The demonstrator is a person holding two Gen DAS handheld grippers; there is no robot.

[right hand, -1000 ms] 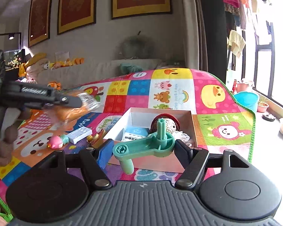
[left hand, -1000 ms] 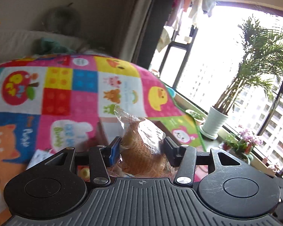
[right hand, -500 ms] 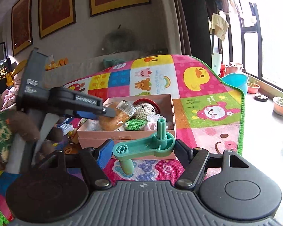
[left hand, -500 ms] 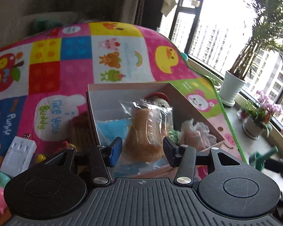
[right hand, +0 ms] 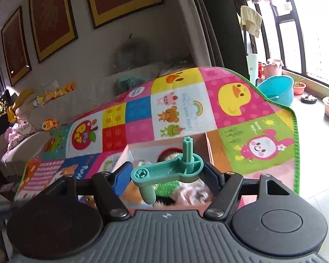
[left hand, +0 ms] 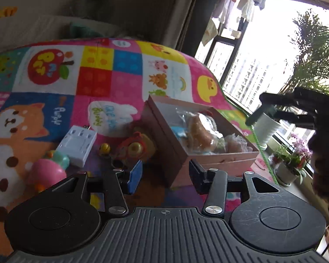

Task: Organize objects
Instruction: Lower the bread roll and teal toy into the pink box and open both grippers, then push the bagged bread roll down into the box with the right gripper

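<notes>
Only the left wrist view shows the wrapped bread lying in the pink box, the left gripper empty, fingers apart. The right gripper clamps a teal plastic crank, stub upright, above the box.

The wrapped bun lies in the box; the adapter lies left of it on the mat.
</notes>
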